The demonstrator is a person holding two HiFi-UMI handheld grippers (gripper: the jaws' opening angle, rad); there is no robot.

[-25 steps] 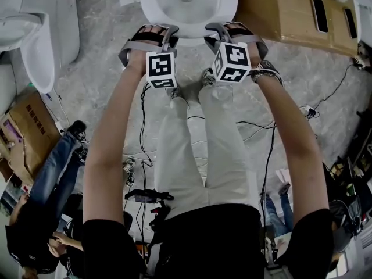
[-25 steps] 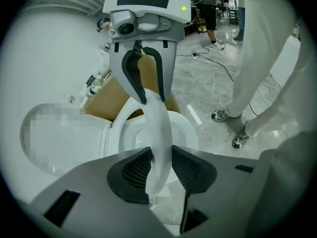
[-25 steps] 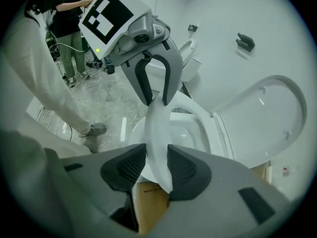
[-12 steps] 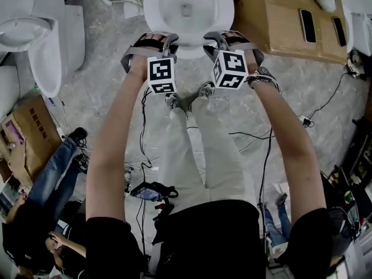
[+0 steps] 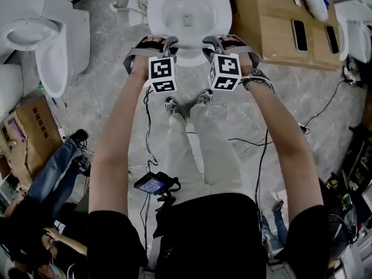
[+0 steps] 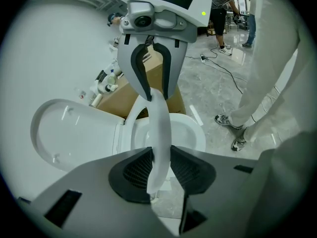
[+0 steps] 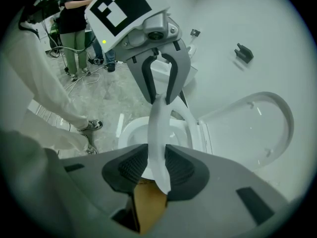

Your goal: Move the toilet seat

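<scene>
The white toilet seat is a ring lifted off the bowl and seen edge-on. It runs between the ribbed pads of my left gripper, whose jaws are closing on it. The same ring also lies between the pads of my right gripper, likewise closing. Each gripper view shows the other gripper clamped on the ring's far side: the right one and the left one. The lid stands open. From the head view, both grippers sit at the bowl's front.
A second toilet stands at the left. A cardboard sheet with phones on it lies right of the bowl. Cables and a small device lie on the floor by my feet. A box and bystanders are at the lower left.
Both grippers stay at the toilet's front. The head view has shifted so more of the bowl shows. The two marker cubes have drawn slightly closer together.
</scene>
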